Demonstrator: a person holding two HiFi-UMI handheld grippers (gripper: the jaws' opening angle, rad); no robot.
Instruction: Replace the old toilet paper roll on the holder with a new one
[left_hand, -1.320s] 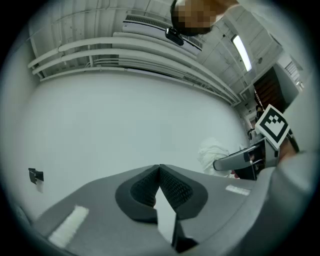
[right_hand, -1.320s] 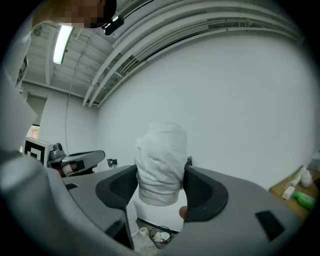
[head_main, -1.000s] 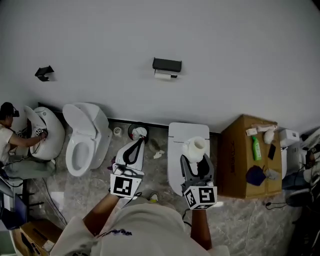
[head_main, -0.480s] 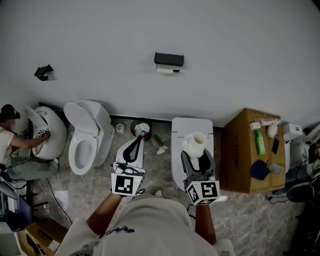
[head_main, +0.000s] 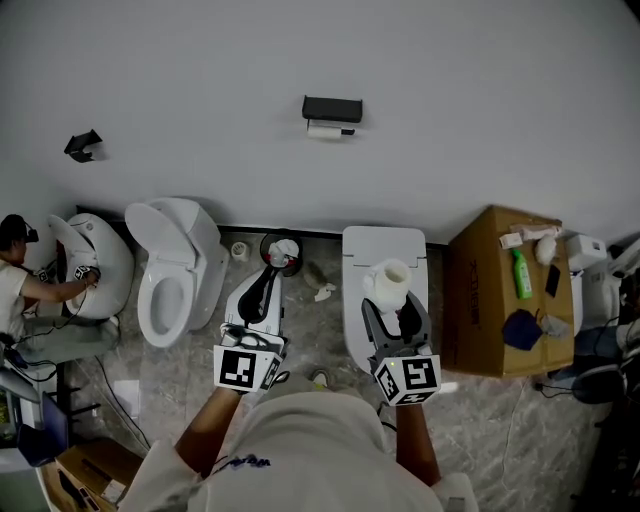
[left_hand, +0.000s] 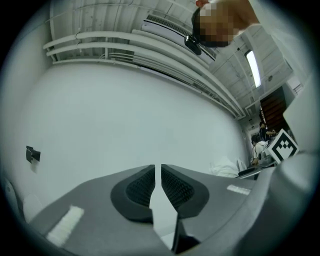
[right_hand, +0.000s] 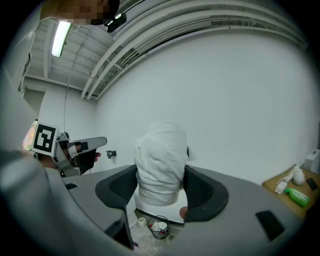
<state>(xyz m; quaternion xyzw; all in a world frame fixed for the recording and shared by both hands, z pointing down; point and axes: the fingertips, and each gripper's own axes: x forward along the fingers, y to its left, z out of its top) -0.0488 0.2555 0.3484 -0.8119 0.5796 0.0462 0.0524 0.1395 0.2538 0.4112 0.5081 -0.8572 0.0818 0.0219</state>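
Observation:
A black holder (head_main: 332, 108) hangs on the white wall with the old roll (head_main: 325, 129) under it. My right gripper (head_main: 393, 300) is shut on a new white toilet paper roll (head_main: 390, 280), which stands upright between the pads (right_hand: 160, 162) and hides most of the holder in the right gripper view. My left gripper (head_main: 273, 275) hovers to the left of it over the floor. Its jaws (left_hand: 156, 172) are shut with only a thin slit and nothing between them. Both grippers are well short of the wall.
A closed white toilet (head_main: 385, 245) stands under the right gripper and an open one (head_main: 170, 270) at the left. A waste bin (head_main: 280, 250) stands between them. A cardboard box (head_main: 495, 310) with a green bottle (head_main: 522, 273) is at the right. A person (head_main: 25, 290) crouches far left.
Both grippers stay nearly where they were, the roll still held in the right one. The head view has shifted a little.

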